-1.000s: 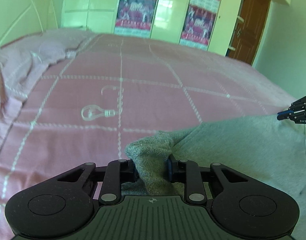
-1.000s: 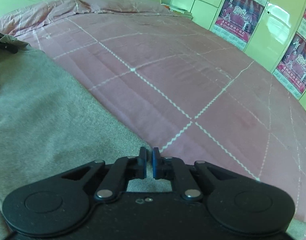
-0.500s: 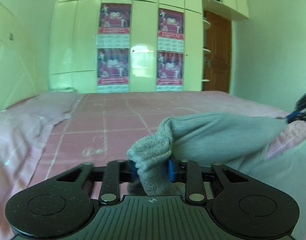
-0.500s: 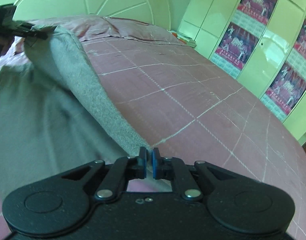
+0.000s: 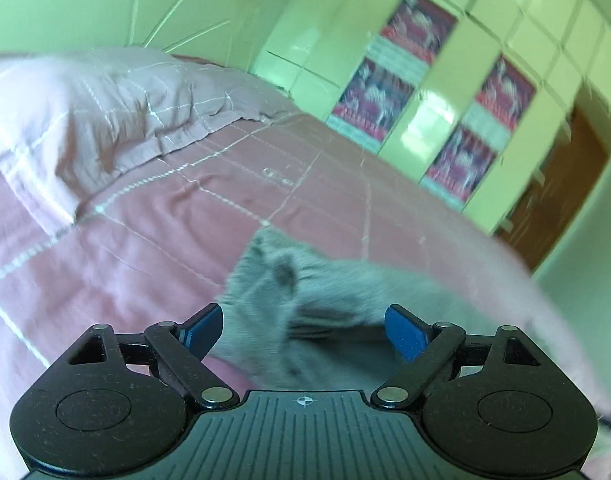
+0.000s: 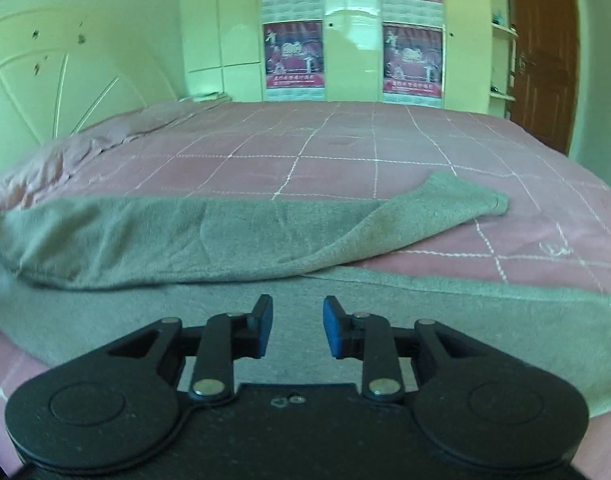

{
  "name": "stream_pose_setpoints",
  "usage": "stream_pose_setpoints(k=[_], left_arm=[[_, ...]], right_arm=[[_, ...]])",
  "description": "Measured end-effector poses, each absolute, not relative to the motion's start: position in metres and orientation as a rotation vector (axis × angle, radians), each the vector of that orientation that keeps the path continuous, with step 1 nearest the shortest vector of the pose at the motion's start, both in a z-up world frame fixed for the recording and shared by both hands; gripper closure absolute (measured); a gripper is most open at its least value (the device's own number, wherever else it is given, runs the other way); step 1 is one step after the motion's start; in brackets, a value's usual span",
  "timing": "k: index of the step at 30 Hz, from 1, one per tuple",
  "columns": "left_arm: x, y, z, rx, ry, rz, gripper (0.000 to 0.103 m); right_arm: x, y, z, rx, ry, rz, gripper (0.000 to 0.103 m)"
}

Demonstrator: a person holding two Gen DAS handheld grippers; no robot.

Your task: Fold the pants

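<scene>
**Claws let go, fold left uneven**

Left claw (image 5: 301, 330), at the bottom centre of its own view, stands spread wide; its jaws have just been opening, and the soft grey knit pants (image 5: 325, 300) lie blurred between the blue pads without being pinched. Right claw (image 6: 297, 326), at the bottom centre of its view, is parted a little; its jaws have also just been opening, with nothing gripped, only grey cloth spread beneath them.

The pants (image 6: 209, 236) rest on the pink bed cover with white stitched squares (image 6: 345, 148), filling the lower half of the right view. An upper layer is folded over a lower one. At centre right, one corner of the upper layer trails out onto the bed, and a raised hollow shows under the fold.

Likely trouble: the top layer looks skewed, so the edges may not line up, and any next fold would carry that slant. The puffed fold could also slump or slide back, since loose knit holds no crease. A spread pad drawn back carelessly might snag the fabric and drag the layer open.
</scene>
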State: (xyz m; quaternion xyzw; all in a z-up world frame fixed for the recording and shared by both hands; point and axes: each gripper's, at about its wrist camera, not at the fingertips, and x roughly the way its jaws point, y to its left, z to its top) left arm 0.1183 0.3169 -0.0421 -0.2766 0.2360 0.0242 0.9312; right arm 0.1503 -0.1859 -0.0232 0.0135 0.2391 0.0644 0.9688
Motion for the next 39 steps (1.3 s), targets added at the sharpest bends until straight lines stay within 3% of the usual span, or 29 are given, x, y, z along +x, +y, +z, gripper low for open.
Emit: stream_pose_setpoints(k=[4,10,19,20,21,23,25,29,32,34,39], left_arm=[[0.128,0.311,-0.05,-0.727,0.513,0.017,0.016],[0.16,0.296,-0.061,-0.765,0.568,0.041,0.025],[0.192,0.301,-0.085,-0.915,0.542,0.054,0.027],[0.198,0.303,-0.086,-0.916,0.548,0.059,0.04],[0.203,0.305,-0.086,-0.906,0.561,0.07,0.068],[0.221,0.313,-0.09,-0.91,0.599,0.033,0.078],[0.239,0.324,-0.072,-0.884,0.584,-0.063,0.081],[0.233,0.341,-0.028,-0.901,0.377,-0.324,0.081],[0.23,0.346,-0.054,-0.783,0.56,-0.204,0.081],[0.237,0.339,-0.094,-0.682,0.784,-0.111,0.081],[0.229,0.331,-0.091,-0.659,0.732,-0.099,0.081]], right_arm=[[0.162,-0.173,-0.029,0.136,0.487,0.115,0.072],[0.198,-0.173,-0.047,0.269,0.546,0.064,0.065],[0.257,-0.219,-0.078,0.737,0.586,0.022,0.06],[0.264,-0.222,-0.078,0.771,0.593,0.033,0.065],[0.27,-0.225,-0.078,0.786,0.608,0.048,0.1],[0.278,-0.23,-0.072,0.818,0.612,0.068,0.103],[0.268,-0.226,-0.037,0.741,0.523,0.126,0.103],[0.2,-0.226,0.017,0.623,0.305,0.254,0.103],[0.165,-0.225,-0.024,0.519,0.43,0.24,0.103],[0.175,-0.213,-0.08,0.434,0.719,0.164,0.103],[0.168,-0.21,-0.089,0.526,0.659,0.13,0.103]])
